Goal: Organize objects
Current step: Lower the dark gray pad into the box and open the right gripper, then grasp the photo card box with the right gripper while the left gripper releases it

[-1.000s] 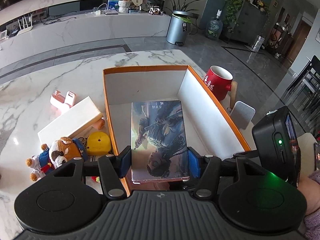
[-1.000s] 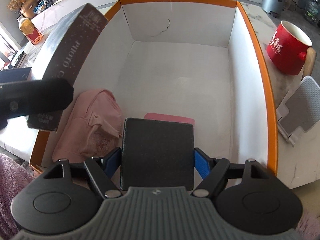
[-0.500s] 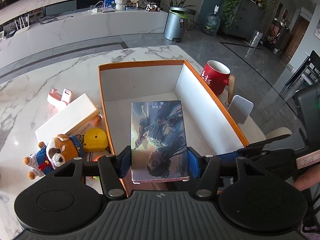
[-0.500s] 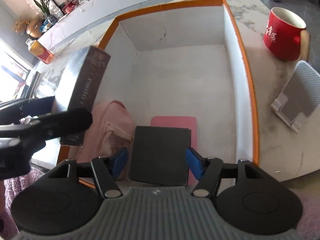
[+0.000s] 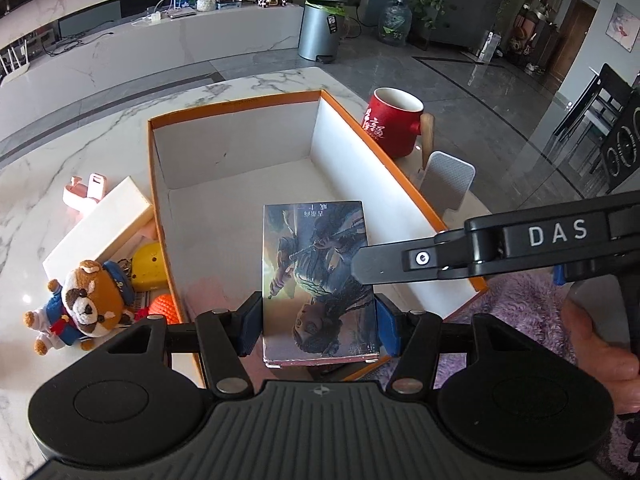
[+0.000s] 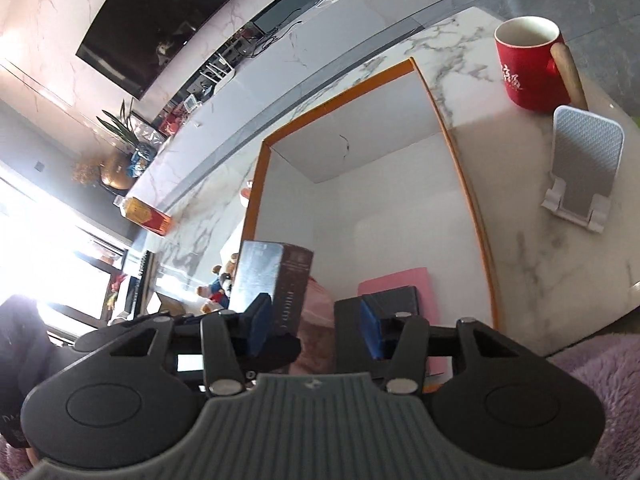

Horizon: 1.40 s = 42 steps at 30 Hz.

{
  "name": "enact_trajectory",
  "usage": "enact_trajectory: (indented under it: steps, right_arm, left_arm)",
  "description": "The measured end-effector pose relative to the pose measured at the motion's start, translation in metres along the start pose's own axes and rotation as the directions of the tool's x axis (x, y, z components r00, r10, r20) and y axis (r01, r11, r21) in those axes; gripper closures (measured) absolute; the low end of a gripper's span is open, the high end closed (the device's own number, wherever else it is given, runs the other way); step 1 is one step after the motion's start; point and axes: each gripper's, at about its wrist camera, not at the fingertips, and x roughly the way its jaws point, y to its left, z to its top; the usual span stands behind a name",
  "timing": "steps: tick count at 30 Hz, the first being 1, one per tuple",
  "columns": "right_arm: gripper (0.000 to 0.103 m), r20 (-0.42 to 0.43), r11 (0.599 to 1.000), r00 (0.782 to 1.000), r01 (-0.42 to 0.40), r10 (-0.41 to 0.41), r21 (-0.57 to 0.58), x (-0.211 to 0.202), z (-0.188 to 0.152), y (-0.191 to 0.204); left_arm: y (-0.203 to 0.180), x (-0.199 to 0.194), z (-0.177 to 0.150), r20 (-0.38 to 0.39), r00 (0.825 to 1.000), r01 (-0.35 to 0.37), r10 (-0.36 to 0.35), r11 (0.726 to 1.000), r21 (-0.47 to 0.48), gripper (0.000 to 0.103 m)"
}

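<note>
1. Right gripper (image 5: 500, 252) body is lettered "DAS".
2. Left gripper (image 5: 318, 322) fingers clamp an illustrated book (image 5: 318, 280) over the orange-rimmed box (image 5: 236, 102).
3. Right gripper fingers are closing, nothing between them.
4. Red mug (image 5: 394, 122) with white characters stands on the bench (image 5: 48, 184).

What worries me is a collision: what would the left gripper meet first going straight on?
Probably the orange box's floor, beyond the book the left gripper holds; the right gripper, jaws closing empty, crosses close by.

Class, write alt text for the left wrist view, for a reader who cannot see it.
The left gripper holds a book over an orange-edged box on a marble table. The right gripper's black arm crosses in front; a toy bear and red mug flank the box.
</note>
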Motion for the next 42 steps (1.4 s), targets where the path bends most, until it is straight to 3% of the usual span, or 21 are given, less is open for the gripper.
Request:
enact_trajectory:
  steps: [4,5,6,8,11,13,15,17,20,22,30,33,37,42]
  right_arm:
    - [0.054,-0.02,0.998,0.998,-0.051,0.052,0.048,0.006,0.001,-0.009]
    - [0.058,-0.021,0.996,0.997,-0.067,0.068,0.06,0.007,0.002,-0.011]
    - [0.068,-0.023,0.994,0.996,-0.085,0.087,0.075,0.006,0.003,-0.014]
    - [0.069,-0.017,0.994,0.997,-0.075,0.077,0.075,0.006,0.004,-0.014]
    - [0.071,-0.013,0.998,0.998,-0.053,0.053,0.045,0.005,0.007,-0.013]
    - [0.078,-0.02,0.999,0.999,-0.033,0.033,0.022,0.005,0.012,-0.013]
    - [0.079,-0.009,0.999,0.999,0.04,-0.04,-0.036,0.003,0.017,-0.01]
    - [0.079,0.006,0.988,0.993,0.115,-0.115,-0.102,0.002,0.022,-0.006]
    - [0.079,0.013,0.951,0.972,0.231,-0.233,-0.207,0.006,0.029,0.0]
    - [0.079,0.003,0.912,0.953,0.29,-0.302,-0.289,0.012,0.033,0.001]
    - [0.079,-0.104,0.788,0.88,0.356,-0.463,-0.503,0.045,0.039,0.009]
    - [0.079,-0.153,0.77,0.855,0.351,-0.495,-0.533,0.056,0.039,0.013]
    - [0.079,-0.218,0.761,0.821,0.342,-0.528,-0.552,0.069,0.036,0.016]
    - [0.079,-0.256,0.785,0.813,0.34,-0.522,-0.519,0.076,0.038,0.019]
  left_arm:
    - [-0.006,0.002,0.003,-0.001,0.998,0.059,-0.059,0.998,-0.004,0.037]
    - [-0.007,0.004,0.004,-0.005,0.998,0.056,-0.056,0.998,0.0,0.037]
    - [-0.008,0.006,0.005,-0.004,0.998,0.059,-0.059,0.998,0.005,0.037]
    - [-0.008,0.011,0.008,-0.012,0.997,0.071,-0.071,0.997,0.001,0.036]
    - [-0.007,0.019,0.013,-0.034,0.996,0.079,-0.079,0.997,0.001,0.034]
    - [-0.008,0.02,0.015,-0.038,0.996,0.081,-0.08,0.996,0.024,0.032]
    - [-0.01,0.019,0.015,-0.049,0.995,0.09,-0.087,0.994,0.058,0.032]
    - [-0.014,0.022,0.014,-0.07,0.996,0.066,-0.059,0.992,0.106,0.046]
    - [-0.017,0.032,0.01,-0.091,0.995,-0.029,0.047,0.982,0.187,0.054]
    - [-0.015,0.04,0.009,-0.117,0.992,-0.025,0.049,0.979,0.203,0.066]
    - [-0.011,0.067,0.007,-0.18,0.981,-0.023,0.069,0.97,0.242,0.085]
    - [-0.009,0.073,0.003,-0.195,0.974,-0.056,0.111,0.961,0.27,0.087]
    - [-0.005,0.074,0.004,-0.201,0.973,-0.052,0.109,0.961,0.271,0.087]
    - [-0.002,0.074,0.003,-0.209,0.972,-0.044,0.106,0.959,0.279,0.088]
